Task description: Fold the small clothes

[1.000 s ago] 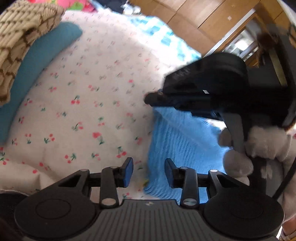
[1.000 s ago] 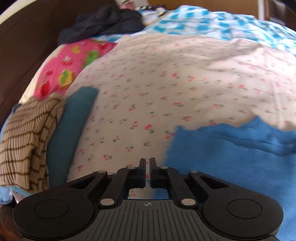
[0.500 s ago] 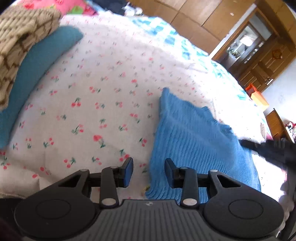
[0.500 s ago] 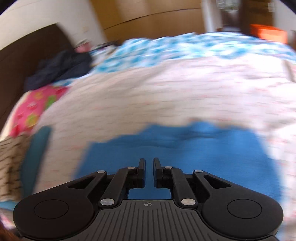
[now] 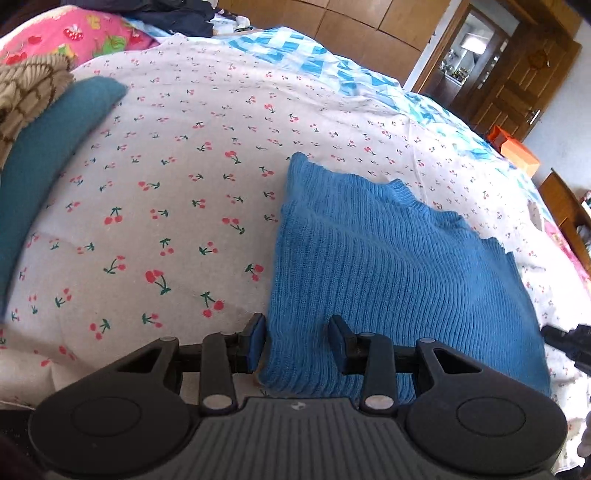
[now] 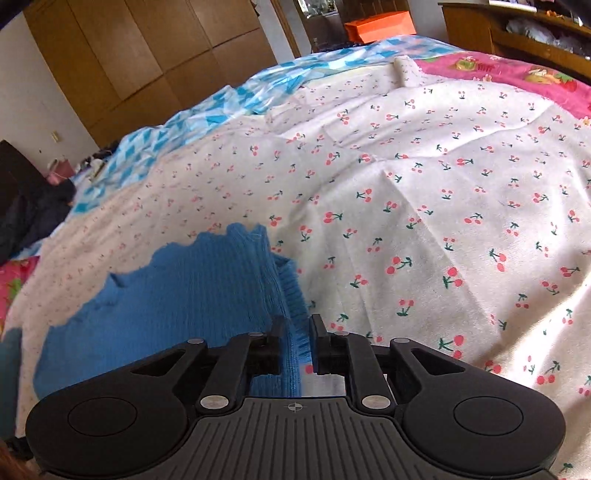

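A blue knit sweater (image 5: 388, 277) lies flat on the cherry-print sheet (image 5: 166, 184). My left gripper (image 5: 297, 339) is open just above the sweater's near left corner, with the knit edge between the fingers and the pads clear of it. My right gripper (image 6: 297, 339) hovers over the sweater's (image 6: 177, 295) ribbed right edge. Its jaws are opening, and the ribbed strip lies between them without being pressed. A black tip of the right gripper (image 5: 569, 343) shows at the right border of the left wrist view.
A folded teal garment (image 5: 44, 158) and a beige-brown striped knit (image 5: 26, 92) lie at the left. Pink print fabric (image 5: 74, 37), dark clothes (image 5: 173, 14) and a blue checked quilt (image 5: 314, 55) lie behind. An orange box (image 5: 517, 151) and wooden furniture stand beyond the bed.
My right gripper swept from the sweater's left side across to its right edge, and its shut jaws have parted. The left gripper shifted slightly and kept the same opening.
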`<state>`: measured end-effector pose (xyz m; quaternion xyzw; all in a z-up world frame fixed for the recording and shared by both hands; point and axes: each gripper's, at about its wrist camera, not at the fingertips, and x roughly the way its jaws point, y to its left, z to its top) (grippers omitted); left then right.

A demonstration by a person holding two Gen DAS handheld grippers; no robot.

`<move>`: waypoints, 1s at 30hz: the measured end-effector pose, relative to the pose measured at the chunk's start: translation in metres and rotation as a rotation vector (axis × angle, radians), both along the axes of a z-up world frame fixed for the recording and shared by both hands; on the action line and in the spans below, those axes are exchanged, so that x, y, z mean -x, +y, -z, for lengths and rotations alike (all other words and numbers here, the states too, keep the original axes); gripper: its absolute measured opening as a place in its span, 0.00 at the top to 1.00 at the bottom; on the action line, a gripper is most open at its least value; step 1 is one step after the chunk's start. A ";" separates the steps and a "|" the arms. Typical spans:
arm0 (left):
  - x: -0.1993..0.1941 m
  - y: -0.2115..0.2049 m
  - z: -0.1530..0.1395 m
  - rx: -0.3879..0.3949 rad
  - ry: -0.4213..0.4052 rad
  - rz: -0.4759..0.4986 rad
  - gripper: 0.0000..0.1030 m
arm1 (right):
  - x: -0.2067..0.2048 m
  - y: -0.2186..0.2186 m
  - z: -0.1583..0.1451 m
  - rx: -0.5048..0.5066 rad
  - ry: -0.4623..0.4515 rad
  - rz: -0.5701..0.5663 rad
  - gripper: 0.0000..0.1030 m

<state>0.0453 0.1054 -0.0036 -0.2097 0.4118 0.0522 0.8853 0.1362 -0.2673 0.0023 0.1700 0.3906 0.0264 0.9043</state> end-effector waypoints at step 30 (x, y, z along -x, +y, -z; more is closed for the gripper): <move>0.024 0.009 0.001 0.094 0.015 -0.111 0.55 | 0.004 0.071 -0.035 0.145 -0.048 -0.215 0.70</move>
